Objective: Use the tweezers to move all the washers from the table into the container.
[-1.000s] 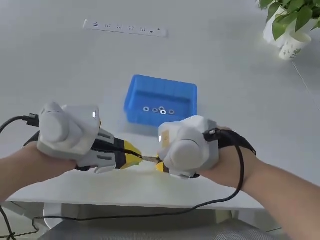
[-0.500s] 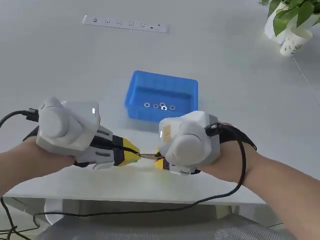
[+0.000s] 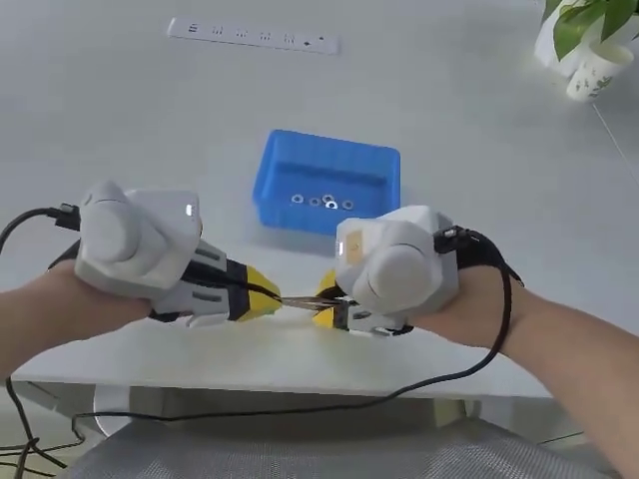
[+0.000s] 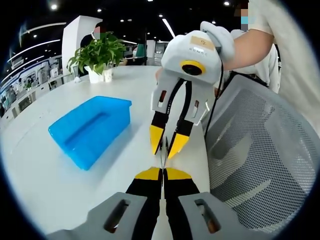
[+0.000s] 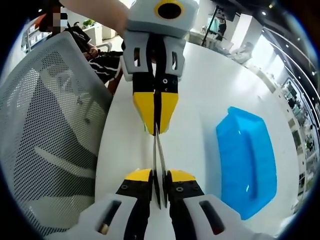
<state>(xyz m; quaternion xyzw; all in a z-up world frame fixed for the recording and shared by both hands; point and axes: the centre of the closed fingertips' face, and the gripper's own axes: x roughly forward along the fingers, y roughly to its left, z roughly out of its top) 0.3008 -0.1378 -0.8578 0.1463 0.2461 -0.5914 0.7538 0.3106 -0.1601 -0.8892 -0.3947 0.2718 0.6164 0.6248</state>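
In the head view the two grippers meet tip to tip at the near edge of the bench [image 3: 469, 120], the left gripper [image 3: 268, 297] and the right gripper [image 3: 324, 305] sharing the thin tweezers [image 3: 298, 299] between them. Beyond them sits the blue container [image 3: 275, 215], with several washers [image 3: 321, 203] lying on its floor. Whether more wait on the bench behind the grippers I cannot tell. This looks like the tweezers being settled from one gripper into the other, not a pick.

In the left gripper view its own fingers [image 4: 150, 174] are pressed together on one end of the tweezers, while the right gripper's yellow tips stand slightly apart, straddling the steel.

In the right gripper view the two blades run down between its fingers [image 5: 139, 176], which leave a narrow gap and seem to bear on both blades. Next, I judge, the right needs a firm, square hold before the left lets go.
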